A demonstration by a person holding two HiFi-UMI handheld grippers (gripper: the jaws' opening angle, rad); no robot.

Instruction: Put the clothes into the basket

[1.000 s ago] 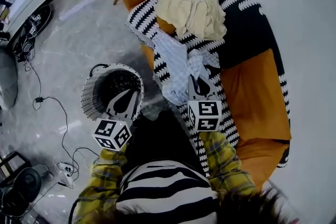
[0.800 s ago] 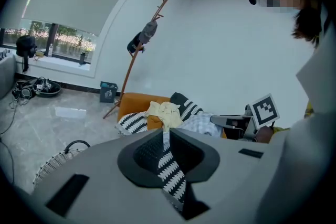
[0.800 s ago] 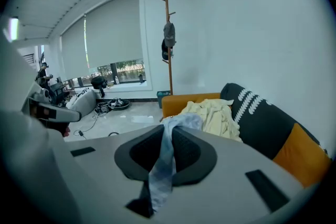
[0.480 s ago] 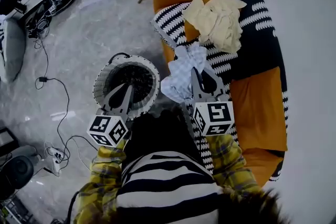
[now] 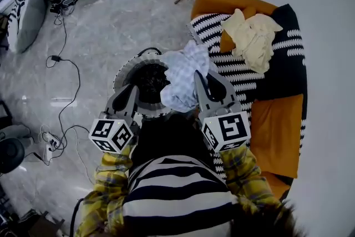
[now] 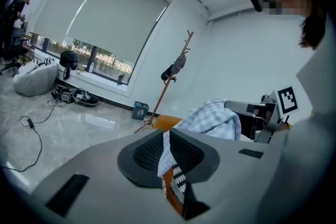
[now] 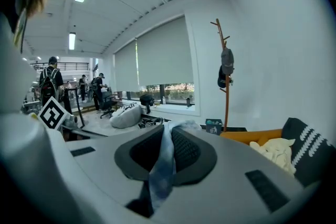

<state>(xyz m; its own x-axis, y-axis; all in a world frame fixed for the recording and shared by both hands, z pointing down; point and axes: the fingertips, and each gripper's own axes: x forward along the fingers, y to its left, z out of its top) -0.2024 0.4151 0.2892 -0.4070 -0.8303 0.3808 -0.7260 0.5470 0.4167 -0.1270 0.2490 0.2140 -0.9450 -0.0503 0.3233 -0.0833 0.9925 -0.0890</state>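
Head view: the checked garment [image 5: 183, 77] hangs bunched between the two tools, above the rim of the wicker basket [image 5: 123, 72] on the side nearest the sofa [image 5: 277, 125]. The basket stands on the marble floor [image 5: 100, 25], just off the sofa's front edge. The left tool [image 5: 131, 96] sits over the basket's near rim and the right tool [image 5: 204, 81] beside the cloth. Where the basket's inside shows it is dark, with nothing lying in it, though the garment hides part of it. A cream garment [image 5: 254, 36] lies heaped at the sofa's far end, on the striped throw [image 5: 227, 69].

Left gripper view: the pads are clenched on a thin fold of the checked cloth, and the bulk of it billows off toward the other tool.

Right gripper view: the jaws pinch a twisted strip of the same cloth, which trails down between the pads.

The garment looks light and limp – it will probably sag and drape rather than hold shape. Two holds on its edges seem to suit it, though a loose tail could catch on the basket rim.
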